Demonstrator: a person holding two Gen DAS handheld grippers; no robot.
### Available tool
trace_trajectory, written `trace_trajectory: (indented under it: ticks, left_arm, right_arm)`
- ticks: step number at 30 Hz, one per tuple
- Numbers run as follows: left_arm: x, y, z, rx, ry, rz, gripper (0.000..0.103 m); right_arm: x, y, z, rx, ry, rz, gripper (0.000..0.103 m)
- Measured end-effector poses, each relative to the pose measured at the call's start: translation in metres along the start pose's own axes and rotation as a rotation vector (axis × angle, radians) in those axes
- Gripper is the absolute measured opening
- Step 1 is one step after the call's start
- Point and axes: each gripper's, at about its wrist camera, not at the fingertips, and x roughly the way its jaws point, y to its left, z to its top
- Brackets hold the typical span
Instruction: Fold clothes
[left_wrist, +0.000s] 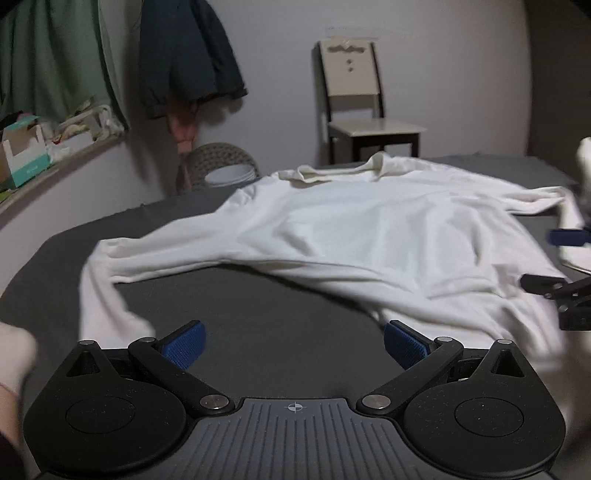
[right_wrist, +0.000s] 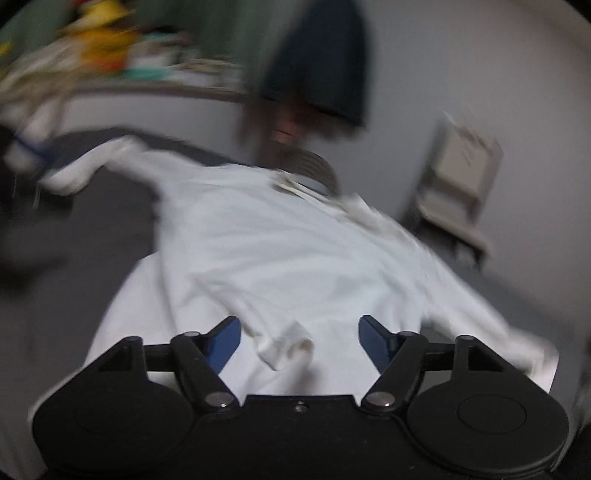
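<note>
A white long-sleeved top (left_wrist: 351, 229) lies spread on a dark grey bed (left_wrist: 240, 306), collar toward the far edge. My left gripper (left_wrist: 293, 343) is open above bare bed, just short of the top's near hem, with one sleeve (left_wrist: 99, 291) to its left. The right gripper (left_wrist: 554, 266) shows at the right edge of the left wrist view, over the garment's side. In the blurred right wrist view the right gripper (right_wrist: 299, 341) is open over the top (right_wrist: 280, 258), a sleeve cuff (right_wrist: 288, 347) bunched between its blue fingers (right_wrist: 373, 339) without being pinched.
A cream chair (left_wrist: 358, 99) stands against the far wall behind the bed. A woven basket (left_wrist: 218, 166) sits beside the bed, under a hanging dark jacket (left_wrist: 188, 55). A windowsill at left carries a teal box (left_wrist: 26, 155) and clutter, below a green curtain (left_wrist: 55, 55).
</note>
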Motion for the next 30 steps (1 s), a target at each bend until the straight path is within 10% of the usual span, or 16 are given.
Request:
trace_trajectory:
  ticks: [3,12,30]
  left_arm:
    - [-0.024,0.029,-0.009,-0.085,-0.038,-0.003,0.103]
    - [-0.030,0.083,-0.013,-0.196,-0.062,0.068,0.103]
    - [-0.041,0.112,-0.013,-0.262,-0.060,0.123,0.103]
  right_arm:
    - [0.008,0.014,0.006,-0.165,0.035,0.023,0.031]
    - [0.054,0.013,0.021,-0.360,0.234,0.109,0.011]
    - [0.062,0.000,0.028,-0.418,0.347,0.266,0.015]
